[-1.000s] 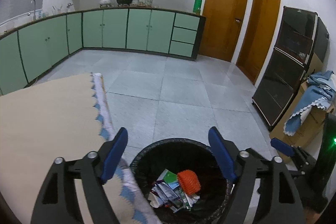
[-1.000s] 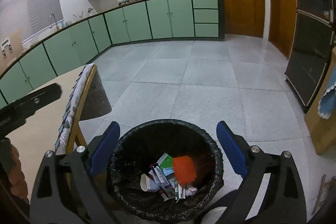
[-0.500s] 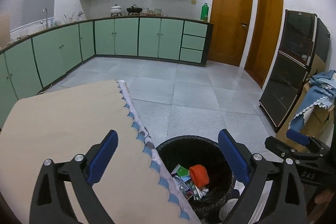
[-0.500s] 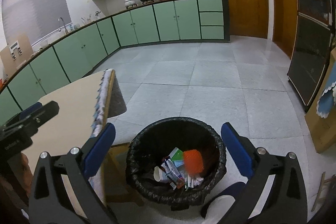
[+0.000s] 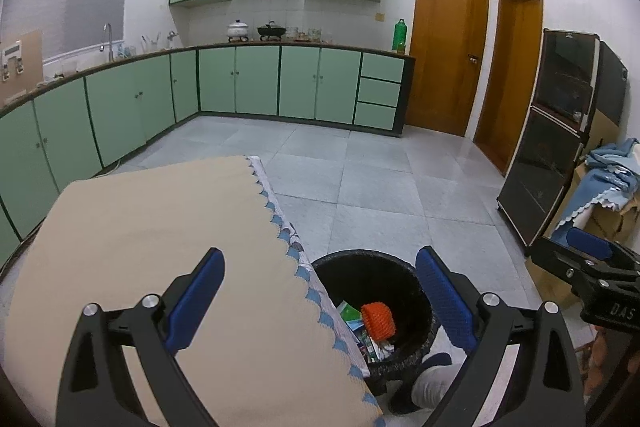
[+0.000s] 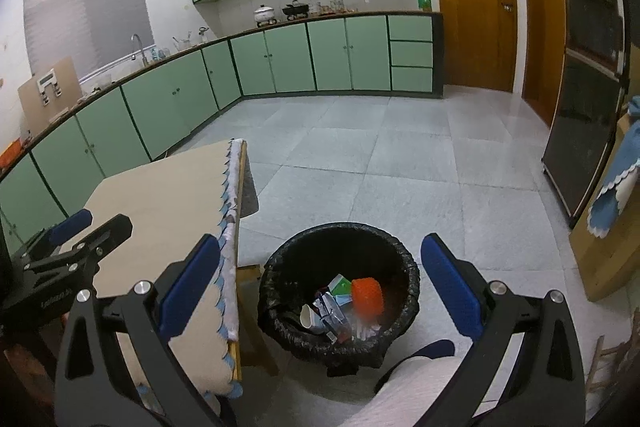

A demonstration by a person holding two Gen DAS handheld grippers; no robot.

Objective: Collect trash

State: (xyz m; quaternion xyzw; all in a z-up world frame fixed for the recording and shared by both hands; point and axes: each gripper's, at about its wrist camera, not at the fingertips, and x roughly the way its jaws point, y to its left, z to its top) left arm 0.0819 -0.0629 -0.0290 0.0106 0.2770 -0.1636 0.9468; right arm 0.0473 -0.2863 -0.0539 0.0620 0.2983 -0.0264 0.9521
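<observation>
Black plastic lines the bin (image 5: pixel 374 269) seen from the left wrist, beside the beige-clothed table (image 5: pixel 160 227); an orange net (image 5: pixel 378 321) lies on wrappers inside. The left gripper (image 5: pixel 320 301) spreads wide, gripping nothing.

From the right wrist, the right gripper (image 6: pixel 320 285) gapes wide and empty above the bin (image 6: pixel 340 287), the orange net (image 6: pixel 367 294) among paper scraps.

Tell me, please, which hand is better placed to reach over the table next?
Probably left: the left tongs hang open over the table, while the right tongs, also empty, face the bin beside it.
</observation>
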